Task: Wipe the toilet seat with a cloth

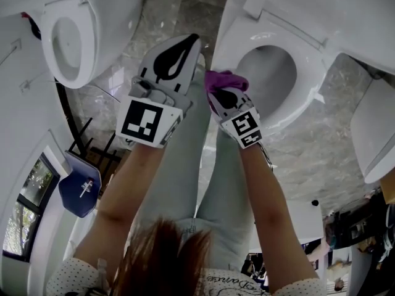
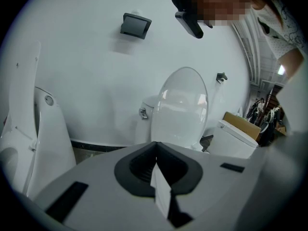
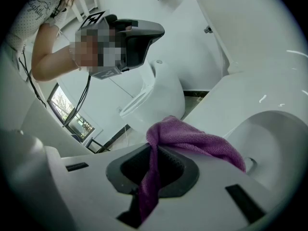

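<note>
**Right gripper** (image 3: 151, 179): the jaws are closed on a purple cloth (image 3: 192, 138). A strip of the cloth is pinched in the seam between them, and the rest is bunched over the top of the jaws and trails to the right. In the head view this gripper (image 1: 223, 94) is seen at the near left edge of the toilet seat (image 1: 308, 73), with the cloth (image 1: 225, 79) at its tip, against the rim. Contact between cloth and seat appears likely but cannot be confirmed from either view. In the right gripper view the seat (image 3: 240, 100) and the open bowl are seen directly beyond the cloth.

**Left gripper** (image 2: 156, 177): the jaws are closed together and nothing is held between them. In the head view it (image 1: 188, 45) is raised beside the right gripper, over the marble floor (image 1: 308, 159), apart from the seat.

**Surroundings**: a second toilet (image 1: 68, 42) is noted at the upper left of the head view.
</note>
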